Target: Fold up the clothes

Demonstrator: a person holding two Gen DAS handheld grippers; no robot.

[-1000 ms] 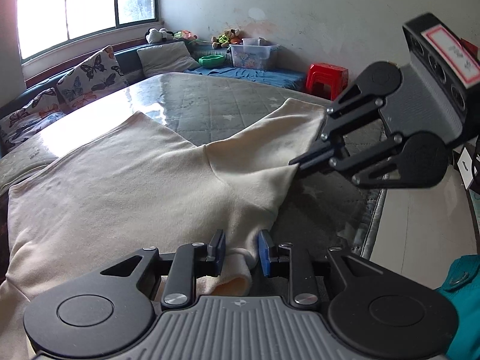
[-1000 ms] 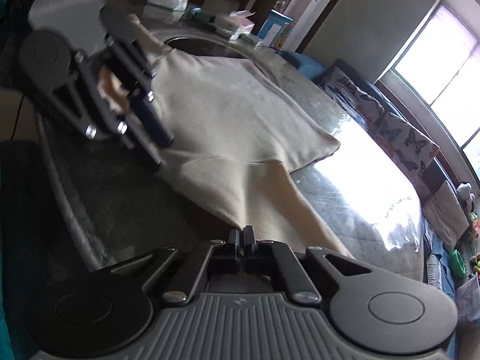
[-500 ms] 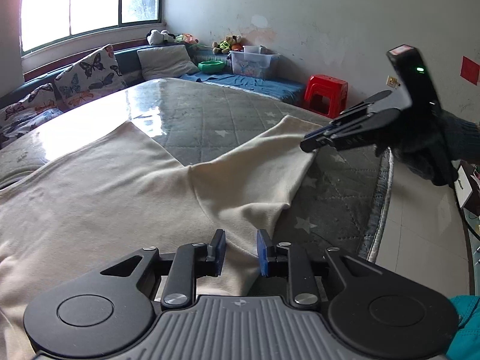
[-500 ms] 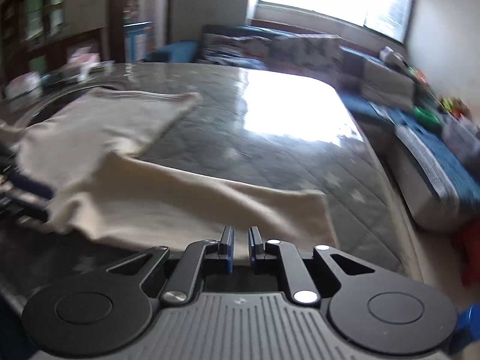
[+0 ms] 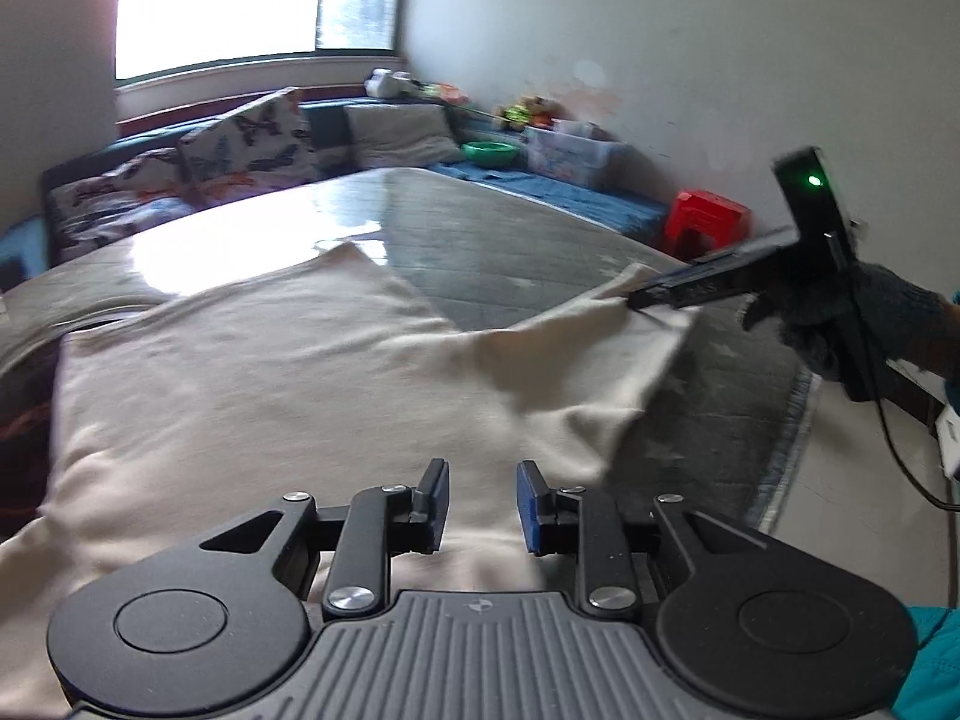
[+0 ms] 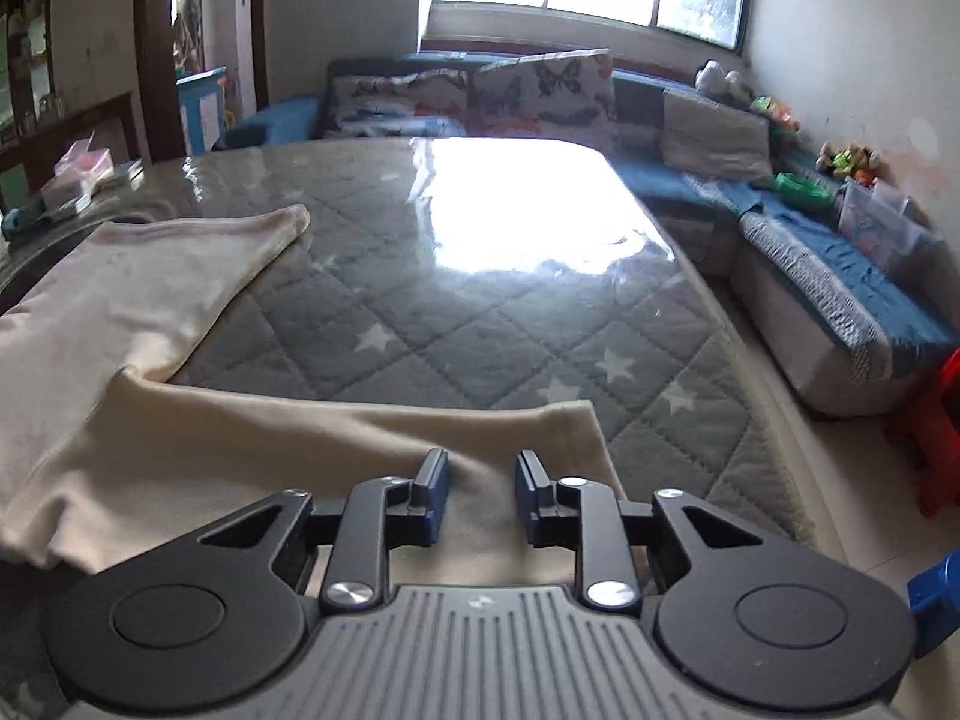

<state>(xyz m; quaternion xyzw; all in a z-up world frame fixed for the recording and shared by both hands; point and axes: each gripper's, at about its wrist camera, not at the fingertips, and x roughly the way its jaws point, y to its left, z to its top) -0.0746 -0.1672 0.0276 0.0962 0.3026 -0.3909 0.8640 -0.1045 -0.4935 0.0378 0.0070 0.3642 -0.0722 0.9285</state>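
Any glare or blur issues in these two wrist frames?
Left wrist: window blown out, cream garment motion-smeared, right gripper soft. Right wrist: sharper; glare patch on the quilted table cover; fisheye bends the edges in both.

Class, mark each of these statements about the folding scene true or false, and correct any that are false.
1. The cream garment lies spread on a grey quilted surface with white stars. True.
2. The left gripper is clamped shut on the cloth. False: its jaws stand apart above the garment.
3. The right gripper is open, over the end of one cream leg. True.
4. A red stool stands on the floor near the wall. True.
5. The cushions under the window are plain black. False: they carry a butterfly print.
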